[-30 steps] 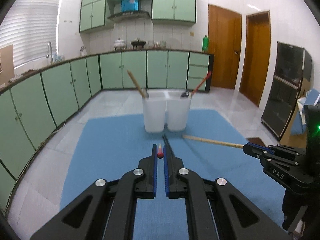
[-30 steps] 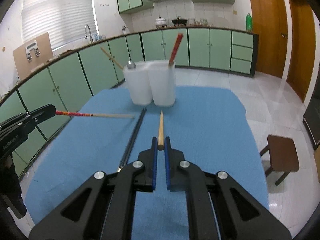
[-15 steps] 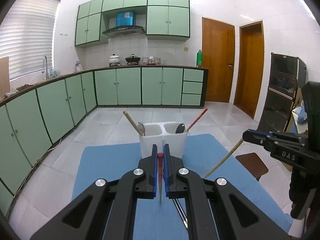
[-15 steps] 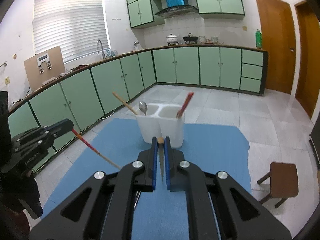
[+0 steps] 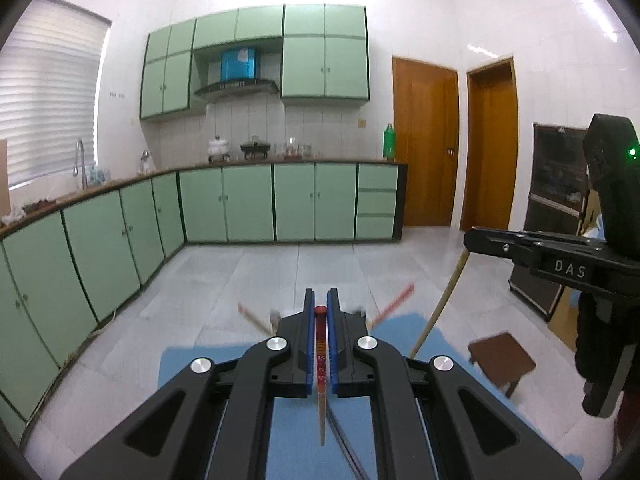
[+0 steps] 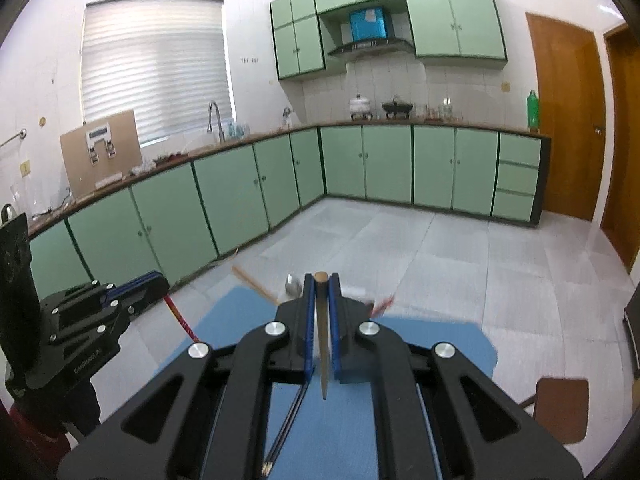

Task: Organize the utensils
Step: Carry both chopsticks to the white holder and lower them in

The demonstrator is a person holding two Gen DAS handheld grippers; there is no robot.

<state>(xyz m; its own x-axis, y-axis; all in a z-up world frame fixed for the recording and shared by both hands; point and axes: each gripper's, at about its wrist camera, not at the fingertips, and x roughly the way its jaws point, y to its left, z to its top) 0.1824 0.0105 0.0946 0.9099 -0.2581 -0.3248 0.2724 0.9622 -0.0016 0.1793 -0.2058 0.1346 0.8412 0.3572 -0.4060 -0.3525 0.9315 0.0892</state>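
We had the left gripper [image 5: 321, 312] clamped on a red-topped patterned chopstick [image 5: 320, 356], hanging tip-down at bottom centre, and the right gripper [image 6: 321, 280] pinched on a plain wooden chopstick [image 6: 322, 344] the same way. Probably held vertical so they'd drop straight into the white two-cup utensil holder [image 6: 354, 293], mostly hidden behind the fingers mid-frame. A pair of black chopsticks [image 6: 286, 420] lay on the blue mat [image 6: 440, 340] below

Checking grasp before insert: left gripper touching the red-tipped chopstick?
Touching. Left wrist view shows the left gripper with its blue pads closed on the red-tipped chopstick, no gap either side.
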